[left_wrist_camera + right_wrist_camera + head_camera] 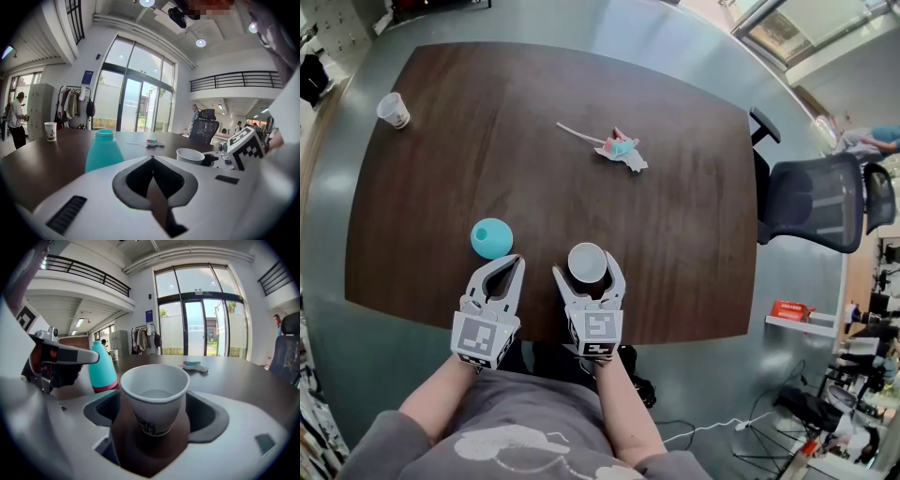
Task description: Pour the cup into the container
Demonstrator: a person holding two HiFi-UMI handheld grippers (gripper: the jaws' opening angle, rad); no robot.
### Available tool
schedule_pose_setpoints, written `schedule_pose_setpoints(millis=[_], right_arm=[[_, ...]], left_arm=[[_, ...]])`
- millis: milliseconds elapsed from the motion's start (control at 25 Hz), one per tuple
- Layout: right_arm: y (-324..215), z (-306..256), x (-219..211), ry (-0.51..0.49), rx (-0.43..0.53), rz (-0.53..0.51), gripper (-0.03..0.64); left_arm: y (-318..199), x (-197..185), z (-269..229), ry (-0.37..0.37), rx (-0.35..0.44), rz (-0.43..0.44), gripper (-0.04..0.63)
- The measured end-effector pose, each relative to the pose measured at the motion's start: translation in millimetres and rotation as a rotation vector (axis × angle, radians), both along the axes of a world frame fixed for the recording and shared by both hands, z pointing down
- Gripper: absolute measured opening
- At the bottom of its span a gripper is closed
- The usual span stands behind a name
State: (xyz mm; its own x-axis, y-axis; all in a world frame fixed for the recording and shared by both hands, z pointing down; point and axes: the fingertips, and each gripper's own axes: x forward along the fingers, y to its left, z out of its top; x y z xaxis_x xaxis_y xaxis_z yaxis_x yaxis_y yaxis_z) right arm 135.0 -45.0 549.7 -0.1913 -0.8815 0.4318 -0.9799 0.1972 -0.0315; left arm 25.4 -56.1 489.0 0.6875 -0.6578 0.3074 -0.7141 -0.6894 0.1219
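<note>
Right claw (589, 272) is clamped on the white paper cup (155, 399), held upright, presumably to save its contents, just beside the teal plastic container (491, 237), while the left claw (512, 266) is shut, empty.

Matt dark-wood table (675, 234), white paper cup (154, 394)

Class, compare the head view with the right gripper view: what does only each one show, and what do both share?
Only the head view: the person's grey sleeves and the right gripper's own marker cube. Only the right gripper view: the clear liquid inside the cup, the glass doors and the balcony railing. Both: the paper cup held in the right gripper, the teal bottle and the left gripper.
</note>
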Motion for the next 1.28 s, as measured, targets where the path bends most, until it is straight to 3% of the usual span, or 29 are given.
schedule_pose_setpoints(millis=[1000, 1200, 1280], right_arm=[[-21, -4, -3, -0.008, 0.052, 0.018, 0.408], [-18, -5, 2, -0.016, 0.062, 0.052, 0.322], [-18, -5, 3, -0.02, 0.064, 0.053, 0.322]], left_arm=[[-2, -4, 0, 0.0, -0.014, 0.025, 0.008], [0, -3, -1, 0.004, -0.014, 0.036, 0.008], [1, -3, -2, 0.002, -0.012, 0.039, 0.008]])
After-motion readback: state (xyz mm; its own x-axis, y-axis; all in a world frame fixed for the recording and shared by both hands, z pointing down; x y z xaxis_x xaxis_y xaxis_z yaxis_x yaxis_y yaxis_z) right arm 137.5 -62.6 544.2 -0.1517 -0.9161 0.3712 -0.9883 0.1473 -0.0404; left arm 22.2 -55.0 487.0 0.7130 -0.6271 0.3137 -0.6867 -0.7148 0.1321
